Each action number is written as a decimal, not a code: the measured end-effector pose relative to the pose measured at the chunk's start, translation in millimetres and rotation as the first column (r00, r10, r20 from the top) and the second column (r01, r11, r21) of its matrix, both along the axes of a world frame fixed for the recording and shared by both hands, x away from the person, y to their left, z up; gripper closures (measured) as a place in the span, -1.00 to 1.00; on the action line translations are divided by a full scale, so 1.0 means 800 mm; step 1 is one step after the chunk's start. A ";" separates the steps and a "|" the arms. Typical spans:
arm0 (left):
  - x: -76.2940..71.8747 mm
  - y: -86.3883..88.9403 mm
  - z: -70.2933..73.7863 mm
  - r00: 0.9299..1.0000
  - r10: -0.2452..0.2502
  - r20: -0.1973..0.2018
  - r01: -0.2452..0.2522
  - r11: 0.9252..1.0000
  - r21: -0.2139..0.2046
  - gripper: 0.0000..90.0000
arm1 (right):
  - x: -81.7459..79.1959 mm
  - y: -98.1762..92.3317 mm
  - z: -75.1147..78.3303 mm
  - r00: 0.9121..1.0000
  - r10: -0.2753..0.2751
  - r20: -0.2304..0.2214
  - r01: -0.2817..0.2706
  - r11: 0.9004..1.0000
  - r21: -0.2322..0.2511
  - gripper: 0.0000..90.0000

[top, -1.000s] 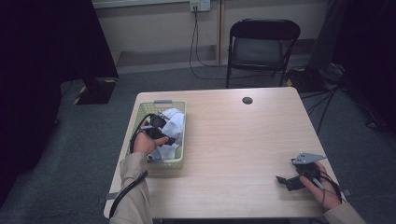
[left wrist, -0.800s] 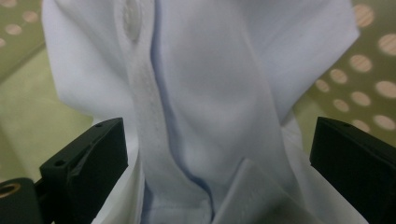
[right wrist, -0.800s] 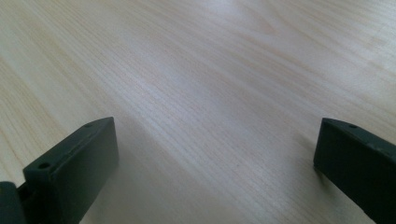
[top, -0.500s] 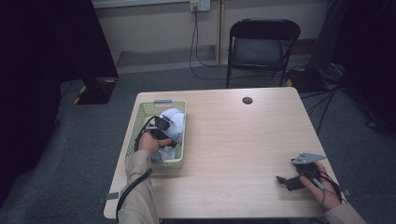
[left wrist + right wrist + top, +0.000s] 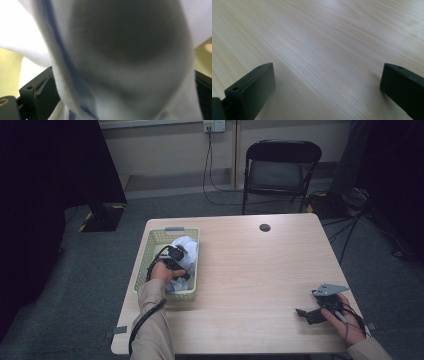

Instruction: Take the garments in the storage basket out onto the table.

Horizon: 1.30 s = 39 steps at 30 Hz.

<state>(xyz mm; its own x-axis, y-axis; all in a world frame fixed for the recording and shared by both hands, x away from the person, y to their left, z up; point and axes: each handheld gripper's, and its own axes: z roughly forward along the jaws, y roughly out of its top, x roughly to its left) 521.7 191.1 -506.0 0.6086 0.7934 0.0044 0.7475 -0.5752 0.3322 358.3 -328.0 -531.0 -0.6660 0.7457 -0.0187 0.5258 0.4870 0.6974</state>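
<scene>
Inside the green basket (image 5: 150, 265), the left gripper (image 5: 176, 258) clasped white cloth (image 5: 120, 62); the right gripper (image 5: 327, 85) rested wide apart on the wooden table (image 5: 260, 275).

Basket (image 5: 150, 270) walls hem the left hand-held gripper (image 5: 175, 257), white cloth (image 5: 186, 246) bunched against it; bare table (image 5: 260, 280) lies open rightward.

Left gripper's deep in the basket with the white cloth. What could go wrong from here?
1. The white cloth bunches between the left gripper's jaws; a lift may catch only a fold and slip.
2. The light green basket could drag along with the cloth.
3. The right gripper rests open, far across the table, too far to steady the basket.
</scene>
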 end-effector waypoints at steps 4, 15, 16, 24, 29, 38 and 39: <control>-0.001 0.001 0.001 1.000 0.017 -0.022 -0.018 0.999 -0.038 -0.77 | 0.000 0.000 0.000 1.000 0.000 0.000 0.000 1.000 0.000 -1.00; -0.013 -0.002 0.015 1.000 0.030 -0.007 -0.031 0.999 -0.028 0.10 | 0.000 0.000 0.000 1.000 0.000 0.000 0.000 1.000 0.000 -1.00; -0.015 -0.001 0.016 0.999 0.048 -0.003 -0.048 0.998 -0.033 0.15 | 0.000 0.000 0.000 1.000 0.000 0.000 0.000 1.000 0.000 -1.00; -0.025 0.004 0.027 0.995 0.079 0.060 -0.078 0.997 -0.020 0.30 | 0.000 0.000 0.000 1.000 0.000 0.000 0.000 1.000 0.000 -1.00; -0.030 0.014 0.039 0.990 0.104 0.092 -0.100 0.994 -0.051 0.32 | 0.000 0.000 0.000 1.000 -0.002 -0.001 0.002 1.000 0.000 -1.00; -0.038 0.029 0.068 0.976 0.158 0.153 -0.136 0.980 -0.146 0.32 | 0.000 0.000 0.000 1.000 -0.002 -0.001 0.002 1.000 0.000 -1.00; -0.039 0.030 0.071 0.974 0.162 0.161 -0.136 0.978 -0.157 0.32 | 0.000 0.000 0.000 1.000 -0.002 -0.001 0.002 1.000 0.000 -1.00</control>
